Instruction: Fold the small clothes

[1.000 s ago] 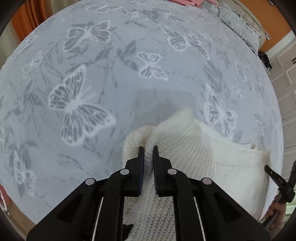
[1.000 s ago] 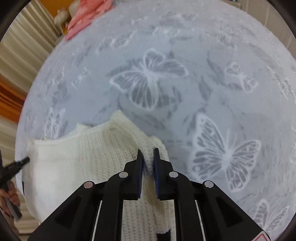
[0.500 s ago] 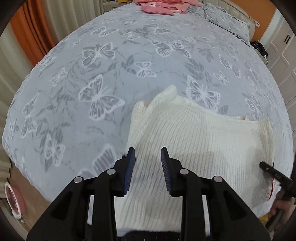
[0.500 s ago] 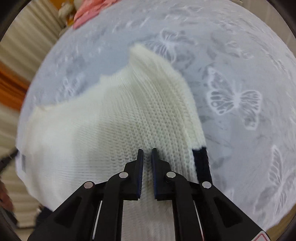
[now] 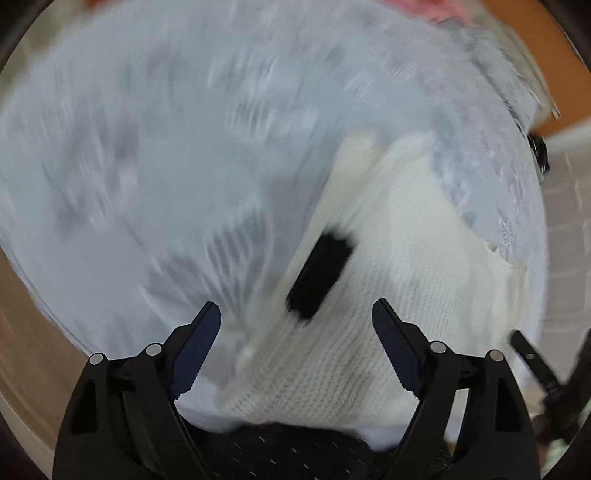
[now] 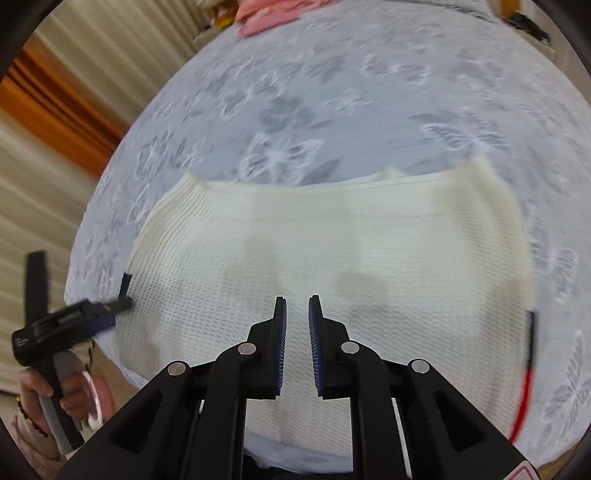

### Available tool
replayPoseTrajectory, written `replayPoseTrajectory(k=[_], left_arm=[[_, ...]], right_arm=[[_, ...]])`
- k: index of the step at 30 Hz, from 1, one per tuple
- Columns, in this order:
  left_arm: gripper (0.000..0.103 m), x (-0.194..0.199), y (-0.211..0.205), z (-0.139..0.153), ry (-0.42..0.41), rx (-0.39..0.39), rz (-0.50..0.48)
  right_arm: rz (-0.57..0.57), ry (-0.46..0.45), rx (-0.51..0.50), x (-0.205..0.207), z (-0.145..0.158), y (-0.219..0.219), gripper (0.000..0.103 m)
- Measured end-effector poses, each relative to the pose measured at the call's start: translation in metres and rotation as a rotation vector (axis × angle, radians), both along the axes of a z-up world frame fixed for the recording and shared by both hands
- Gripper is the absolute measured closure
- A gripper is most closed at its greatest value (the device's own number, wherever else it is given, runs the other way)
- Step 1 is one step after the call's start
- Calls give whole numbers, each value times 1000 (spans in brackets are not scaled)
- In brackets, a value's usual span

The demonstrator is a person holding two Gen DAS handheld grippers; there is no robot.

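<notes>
A cream knit sweater (image 6: 332,251) lies folded flat on the butterfly-print bedspread (image 6: 332,92), near the bed's front edge. It also shows in the blurred left wrist view (image 5: 406,258), with a black cuff (image 5: 317,277) on its left side. My left gripper (image 5: 295,328) is wide open and empty above the sweater's lower left edge. My right gripper (image 6: 297,325) is slightly open and empty, held above the sweater's middle. The left gripper also shows in the right wrist view (image 6: 92,314) at the sweater's left edge, in a hand.
Pink clothes (image 6: 273,18) lie at the far end of the bed. Beige and orange curtains (image 6: 55,110) hang to the left. A black patterned cloth (image 5: 280,450) shows under the left gripper. The bed's front edge is close below both grippers.
Both grippers let go of the sweater and pulled back and up. The left jaws opened wide; the right jaws opened slightly. The left view swung fast and is blurred.
</notes>
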State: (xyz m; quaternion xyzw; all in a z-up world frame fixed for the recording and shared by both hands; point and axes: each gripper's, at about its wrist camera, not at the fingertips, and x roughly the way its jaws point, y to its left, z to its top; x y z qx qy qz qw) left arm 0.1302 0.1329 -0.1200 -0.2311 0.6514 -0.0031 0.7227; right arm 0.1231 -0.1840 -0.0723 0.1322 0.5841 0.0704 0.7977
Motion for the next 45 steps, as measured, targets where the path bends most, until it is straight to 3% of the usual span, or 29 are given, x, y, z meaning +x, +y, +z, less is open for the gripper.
replayPoseTrajectory(k=[2, 3, 6, 8, 9, 10, 12, 14, 18, 22, 25, 27, 29, 31, 34, 37, 39, 40, 42, 45], left_arm=[[21, -4, 4, -26, 95, -71, 40], [20, -8, 5, -33, 86, -99, 59], [21, -14, 2, -32, 30, -88, 67], [38, -16, 0, -30, -5, -79, 60], [60, -15, 0, -29, -27, -128, 48], [71, -15, 0, -30, -22, -167, 57], [78, -16, 5, -27, -6, -222, 106], [80, -17, 1, -3, -59, -230, 89], [81, -18, -37, 67, -223, -300, -33], [81, -21, -102, 119, -314, -351, -197], [81, -22, -149, 124, -319, -312, -281], [81, -20, -170, 123, -319, -297, -296], [81, -18, -193, 123, -312, -263, -337], [80, -16, -216, 117, -290, -245, -379], [78, -26, -263, 100, -258, -193, -470], [63, -41, -305, 63, -227, -96, -575], [57, -56, -323, 42, -206, 45, -600], [46, -61, -322, 41, -212, 34, -586], [36, -72, -309, 50, -247, -11, -548], [25, -84, -285, 69, -314, 1, -513]], right_arm=[[32, 32, -4, 14, -8, 16, 91], [43, 38, -10, 19, -11, 21, 91], [82, 86, -57, 39, -27, 37, 91], [92, 151, -112, 47, -47, 42, 91], [103, 189, -137, 50, -61, 43, 93], [114, 199, -146, 51, -73, 45, 93], [111, 189, -148, 52, -75, 46, 94], [112, 206, -148, 54, -75, 46, 94], [123, 210, -150, 56, -78, 45, 95], [116, 203, -137, 58, -80, 44, 95], [88, 197, -27, 59, -79, 29, 95], [26, 188, 132, 53, -72, -2, 98], [-108, 121, 242, 26, -52, -56, 92], [-203, 56, 247, -7, -32, -103, 86], [-330, 16, 235, -64, -14, -167, 86], [-375, 14, 220, -104, -6, -199, 85], [-366, 20, 237, -115, -5, -204, 77], [-353, 21, 252, -116, -5, -205, 71], [-311, 17, 292, -109, -4, -194, 54], [-222, 32, 318, -87, -10, -160, 43]])
